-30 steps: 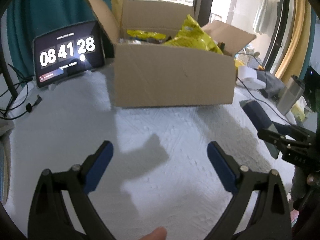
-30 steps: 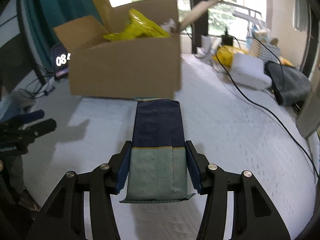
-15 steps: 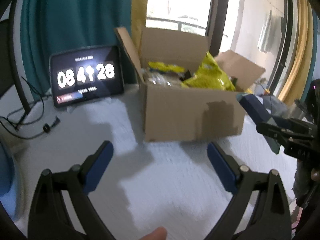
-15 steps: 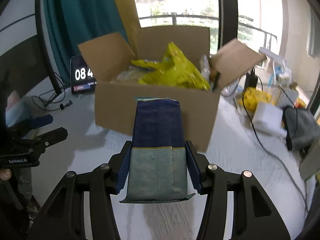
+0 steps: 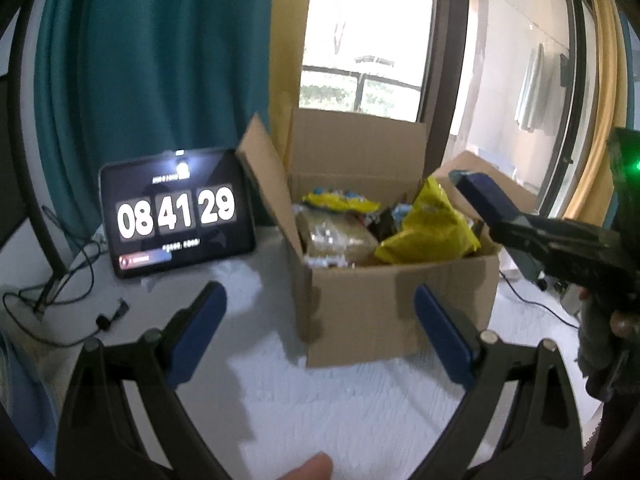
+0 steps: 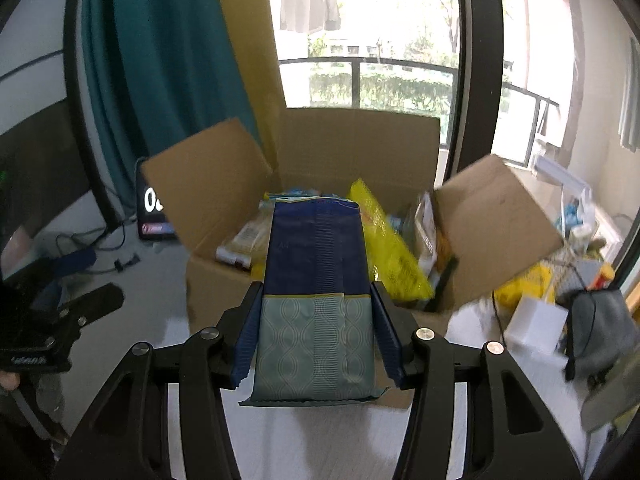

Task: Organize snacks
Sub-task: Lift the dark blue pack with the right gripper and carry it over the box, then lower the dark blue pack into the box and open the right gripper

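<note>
White, textured cloth covers the desk (image 5: 320, 408) under both tools. Nearest in the right wrist view, the right gripper (image 6: 316, 336) has its jaws clamped on the pale green lower end of a navy snack packet (image 6: 316, 280), which is held off the desk with its dark far end reaching over the near wall of the cardboard box (image 6: 224, 292). The left gripper (image 5: 320, 332) hangs over the cloth in front of the same box, its blue-padded jaws wide apart and holding nothing.

The box stands open on the desk, flaps splayed outward, with a yellow bag (image 5: 430, 228) leaning at its right side among other wrapped snacks. To its left a tablet clock (image 5: 176, 212) reading 08 41 29 leans upright, and black cables (image 5: 60, 312) trail over the desk beside it. To the right of the box lie a white block (image 6: 536, 324), a grey pouch (image 6: 600, 328) and some yellow clutter.

Behind, a teal curtain (image 5: 152, 64) hangs left of a bright window (image 6: 372, 40) with a dark railing and greenery outside.
</note>
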`<move>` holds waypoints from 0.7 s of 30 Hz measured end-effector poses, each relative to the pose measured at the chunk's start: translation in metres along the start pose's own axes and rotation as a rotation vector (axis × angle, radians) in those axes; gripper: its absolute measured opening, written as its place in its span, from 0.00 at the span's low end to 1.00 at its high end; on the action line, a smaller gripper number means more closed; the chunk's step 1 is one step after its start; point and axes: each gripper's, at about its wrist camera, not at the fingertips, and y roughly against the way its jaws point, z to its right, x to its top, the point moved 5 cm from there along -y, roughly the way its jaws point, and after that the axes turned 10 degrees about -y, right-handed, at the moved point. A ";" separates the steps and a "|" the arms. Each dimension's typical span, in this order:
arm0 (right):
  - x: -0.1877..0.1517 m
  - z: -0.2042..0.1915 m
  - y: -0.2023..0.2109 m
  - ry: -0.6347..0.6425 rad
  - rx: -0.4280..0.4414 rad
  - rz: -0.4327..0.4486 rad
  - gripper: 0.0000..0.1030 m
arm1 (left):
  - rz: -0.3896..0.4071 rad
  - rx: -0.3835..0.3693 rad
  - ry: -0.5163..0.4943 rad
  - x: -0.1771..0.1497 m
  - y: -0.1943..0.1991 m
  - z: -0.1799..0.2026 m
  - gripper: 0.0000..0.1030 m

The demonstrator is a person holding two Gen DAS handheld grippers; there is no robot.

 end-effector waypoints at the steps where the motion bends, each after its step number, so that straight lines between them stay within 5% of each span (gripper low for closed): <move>1: 0.007 0.002 -0.003 -0.003 -0.008 0.006 0.53 | 0.003 -0.002 -0.005 0.004 -0.003 -0.001 0.93; 21: 0.080 0.045 -0.075 -0.046 -0.042 0.000 0.53 | 0.006 0.009 -0.022 0.057 -0.065 0.000 0.93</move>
